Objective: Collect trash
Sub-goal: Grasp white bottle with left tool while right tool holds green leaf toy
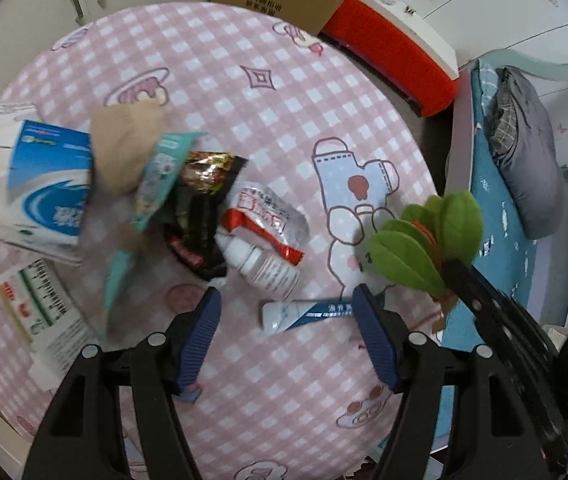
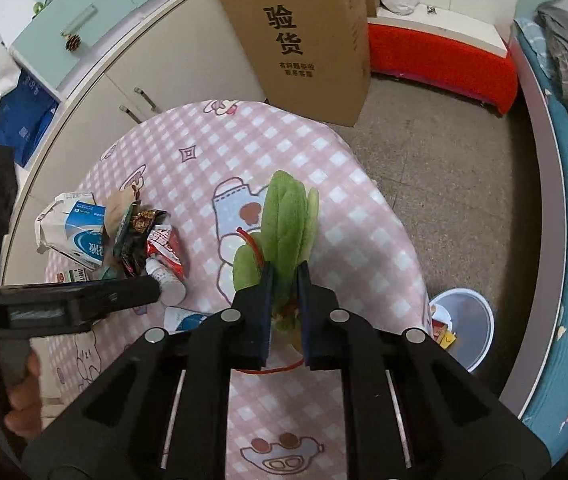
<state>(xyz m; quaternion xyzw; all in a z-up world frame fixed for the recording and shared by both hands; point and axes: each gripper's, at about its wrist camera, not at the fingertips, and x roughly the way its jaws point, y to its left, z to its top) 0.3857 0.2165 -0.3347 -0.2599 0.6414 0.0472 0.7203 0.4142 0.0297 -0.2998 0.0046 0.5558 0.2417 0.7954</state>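
Note:
A heap of trash lies on the round table with the pink checked cloth: a blue-white carton, brown paper, a teal wrapper, a black snack bag, a red-white pouch and a small white bottle. My left gripper is open just above a white-blue tube, which lies between its pads untouched. My right gripper is shut on the stem of a green felt leafy vegetable, held over the table's right side; it also shows as leaves in the left wrist view.
A white bin with some trash inside stands on the floor right of the table. Behind the table stand a tall cardboard box, a red chest and cabinets. A bed runs along the right. A medicine box lies at the table's left.

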